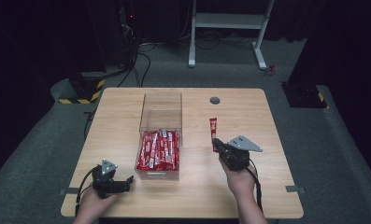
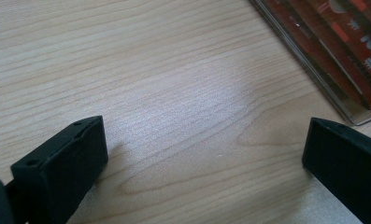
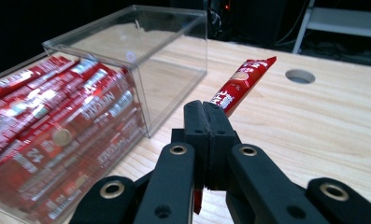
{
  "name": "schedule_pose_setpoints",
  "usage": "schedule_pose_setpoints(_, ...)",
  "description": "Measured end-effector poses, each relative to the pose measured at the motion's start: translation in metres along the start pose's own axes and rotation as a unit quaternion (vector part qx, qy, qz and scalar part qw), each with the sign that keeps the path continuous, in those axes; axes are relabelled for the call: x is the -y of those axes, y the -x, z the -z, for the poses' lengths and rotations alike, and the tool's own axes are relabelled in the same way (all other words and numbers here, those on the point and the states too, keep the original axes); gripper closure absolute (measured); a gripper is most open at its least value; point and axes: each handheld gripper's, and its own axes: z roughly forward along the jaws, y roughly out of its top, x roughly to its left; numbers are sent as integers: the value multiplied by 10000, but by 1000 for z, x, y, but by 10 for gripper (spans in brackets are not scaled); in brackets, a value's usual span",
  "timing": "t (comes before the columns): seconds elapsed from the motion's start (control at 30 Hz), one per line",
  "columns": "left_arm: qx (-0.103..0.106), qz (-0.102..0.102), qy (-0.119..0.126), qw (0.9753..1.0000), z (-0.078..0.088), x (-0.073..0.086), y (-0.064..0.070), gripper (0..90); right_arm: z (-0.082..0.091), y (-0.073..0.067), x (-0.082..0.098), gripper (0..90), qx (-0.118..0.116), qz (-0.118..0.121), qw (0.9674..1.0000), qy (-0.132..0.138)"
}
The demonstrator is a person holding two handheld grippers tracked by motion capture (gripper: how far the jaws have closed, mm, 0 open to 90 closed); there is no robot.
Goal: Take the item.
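My right gripper (image 1: 217, 142) (image 3: 205, 109) is shut on a long red sachet (image 1: 213, 129) (image 3: 243, 83), pinching its near end. The sachet sticks out forward past the jaws, just above the wooden table (image 1: 248, 116), right of the clear box. A clear plastic box (image 1: 160, 135) (image 3: 141, 51) stands mid-table, its near half packed with several red sachets (image 1: 159, 150) (image 3: 47, 116) and its far half bare. My left gripper (image 1: 127, 182) (image 2: 204, 154) rests low at the table's front left, jaws wide apart over bare wood, with the box's corner (image 2: 342, 70) just beyond.
A round cable hole (image 1: 215, 100) (image 3: 299, 76) lies in the table's far middle. A white desk frame (image 1: 230, 32) stands on the grey floor behind. Cables trail from both grippers toward the near edge.
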Motion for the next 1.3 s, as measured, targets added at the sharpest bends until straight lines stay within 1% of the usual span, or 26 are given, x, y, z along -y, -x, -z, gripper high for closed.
schedule_pose_setpoints(0.17,6,-4,-1,10000,0,0,0,5,-8,4,7,900,46,-56,9998,-165)
schedule_pose_setpoints(0.2,5,-5,-1,10000,0,0,0,5,-12,6,11,900,64,-74,9996,-251)
schedule_pose_setpoints(0.27,8,-9,0,10000,0,0,0,5,-13,6,12,900,64,-81,9996,-273)
schedule_pose_setpoints(0.37,10,-8,0,10000,0,0,0,5,-20,8,18,900,73,-101,9991,-404)
schedule_pose_setpoints(0.43,13,-5,1,10000,0,0,0,5,-22,8,20,900,69,-116,9990,-437)
schedule_pose_setpoints(0.47,17,-3,-1,10000,0,0,0,5,-26,8,23,900,67,-118,9986,-513)
schedule_pose_setpoints(0.5,17,-3,-1,10000,0,0,0,5,-26,8,23,900,67,-118,9986,-513)
schedule_pose_setpoints(0.53,20,7,-1,10000,0,0,0,5,-30,8,27,900,47,-135,9981,-593)
schedule_pose_setpoints(0.73,21,6,-1,10000,0,0,1,5,-42,3,35,900,-8,-108,9966,-820)
schedule_pose_setpoints(0.9,22,5,0,10000,0,0,1,5,-50,-1,41,899,-7,-39,9953,-964)
schedule_pose_setpoints(0.97,22,5,-1,10000,0,0,1,5,-52,-3,43,899,-4,-63,9946,-1036)
schedule_pose_setpoints(1.17,24,1,2,10000,0,0,1,5,-58,-6,47,898,18,23,9939,-1104)
schedule_pose_setpoints(1.3,25,5,0,10000,0,0,1,5,-61,-7,51,892,49,7,9926,-1213)
